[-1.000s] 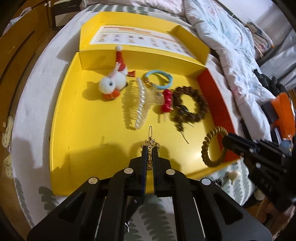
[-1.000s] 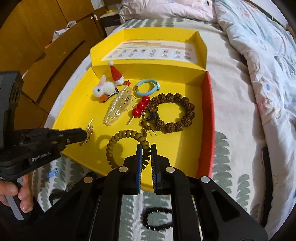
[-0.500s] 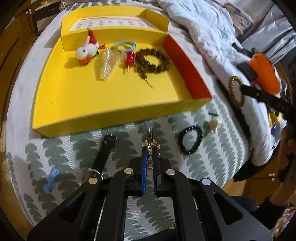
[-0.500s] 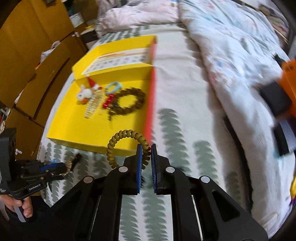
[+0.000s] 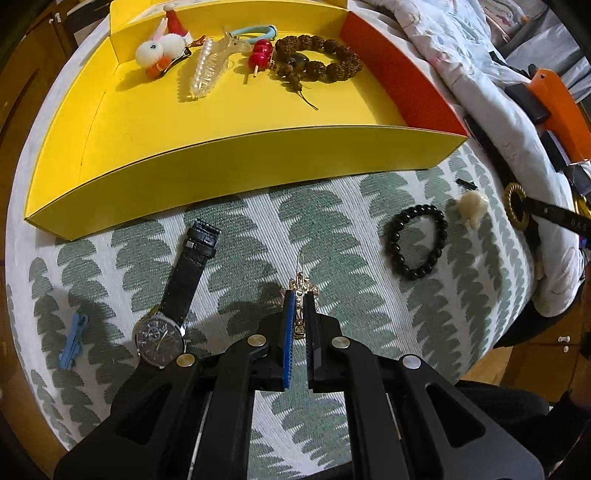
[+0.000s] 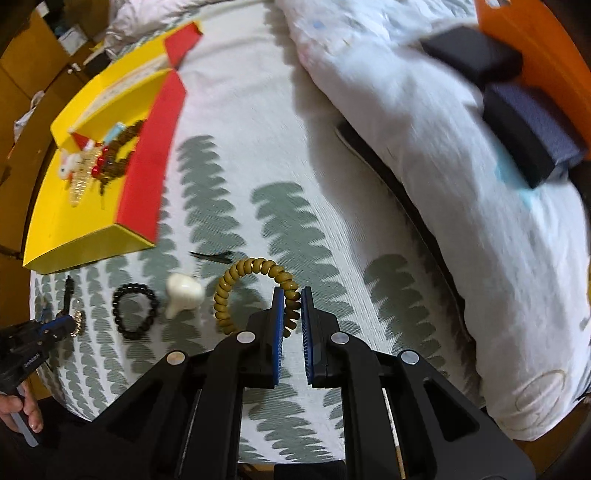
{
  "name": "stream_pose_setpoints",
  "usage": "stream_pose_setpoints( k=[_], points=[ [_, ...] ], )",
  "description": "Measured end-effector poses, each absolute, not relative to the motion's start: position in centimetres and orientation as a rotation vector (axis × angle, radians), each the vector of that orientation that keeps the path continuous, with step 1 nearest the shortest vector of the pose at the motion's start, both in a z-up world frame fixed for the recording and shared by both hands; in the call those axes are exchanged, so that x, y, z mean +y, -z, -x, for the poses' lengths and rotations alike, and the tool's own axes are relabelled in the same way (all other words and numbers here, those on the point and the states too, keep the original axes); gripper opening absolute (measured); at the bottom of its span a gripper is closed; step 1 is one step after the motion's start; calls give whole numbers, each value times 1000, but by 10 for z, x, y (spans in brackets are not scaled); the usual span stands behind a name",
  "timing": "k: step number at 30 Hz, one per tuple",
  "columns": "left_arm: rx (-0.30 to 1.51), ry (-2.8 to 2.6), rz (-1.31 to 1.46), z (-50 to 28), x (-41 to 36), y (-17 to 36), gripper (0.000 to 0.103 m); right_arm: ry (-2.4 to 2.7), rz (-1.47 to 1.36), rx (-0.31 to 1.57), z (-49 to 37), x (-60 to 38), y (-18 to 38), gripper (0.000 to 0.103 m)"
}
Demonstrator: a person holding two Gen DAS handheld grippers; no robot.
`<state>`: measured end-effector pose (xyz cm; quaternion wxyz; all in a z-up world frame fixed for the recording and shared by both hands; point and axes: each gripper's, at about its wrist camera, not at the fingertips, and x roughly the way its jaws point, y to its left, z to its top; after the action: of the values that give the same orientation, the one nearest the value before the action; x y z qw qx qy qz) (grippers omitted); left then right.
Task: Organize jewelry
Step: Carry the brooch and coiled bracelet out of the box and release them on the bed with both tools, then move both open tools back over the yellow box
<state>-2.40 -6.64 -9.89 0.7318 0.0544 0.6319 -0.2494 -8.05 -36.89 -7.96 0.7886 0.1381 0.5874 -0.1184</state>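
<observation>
My left gripper [image 5: 300,295] is shut on a small gold brooch [image 5: 301,284] whose pin sticks out forward, held over the leaf-patterned bedspread in front of the yellow tray [image 5: 236,162]. My right gripper [image 6: 292,295] is shut on an olive spiral hair tie [image 6: 251,271], held above the bedspread to the right of the tray [image 6: 88,236]. In the tray lie a bunny clip [image 5: 160,51], a clear pearl claw clip [image 5: 207,70], a blue hair tie [image 5: 255,29], red beads [image 5: 260,55] and a brown bead bracelet [image 5: 317,59].
On the bedspread lie a black-strap watch [image 5: 173,306], a blue clip [image 5: 74,341], a black bead bracelet [image 5: 415,240] and a cream claw clip [image 5: 471,206]. A white duvet [image 6: 443,147] with an orange case [image 6: 535,44] lies on the right. A hand [image 6: 22,417] holds the left gripper.
Both grippers have pulled back out of the tray with their items: the left now holds the brooch over the bedspread near the watch, the right swung rightward with the spiral tie.
</observation>
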Motion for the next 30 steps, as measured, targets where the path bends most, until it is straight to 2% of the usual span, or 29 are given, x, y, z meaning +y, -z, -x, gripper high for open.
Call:
stream_pose_setpoints(
  k=[8, 12, 15, 20, 22, 26, 28, 30],
  points=[
    [1413, 545, -129, 21, -78, 110, 5, 285, -289, 1348, 66, -375, 112, 10],
    [1427, 552, -129, 20, -84, 110, 5, 317, -234, 1381, 66, -372, 116, 19],
    [1429, 563, -121, 20, -91, 108, 7, 322, -242, 1375, 67, -374, 113, 19],
    [1404, 566, -109, 18, -87, 98, 21, 315, -268, 1291, 70, -368, 88, 20],
    [1393, 568, -95, 16, -84, 93, 30, 304, -277, 1263, 70, -365, 80, 20],
    [1349, 586, -67, 10, -76, 74, 39, 291, -276, 1178, 69, -359, 61, 20],
    [1311, 602, -44, 5, -70, 59, 47, 239, -308, 1110, 61, -351, 47, 20],
    [1272, 603, -3, -6, -55, 41, 50, 195, -321, 1061, 50, -340, 37, 20]
  ],
)
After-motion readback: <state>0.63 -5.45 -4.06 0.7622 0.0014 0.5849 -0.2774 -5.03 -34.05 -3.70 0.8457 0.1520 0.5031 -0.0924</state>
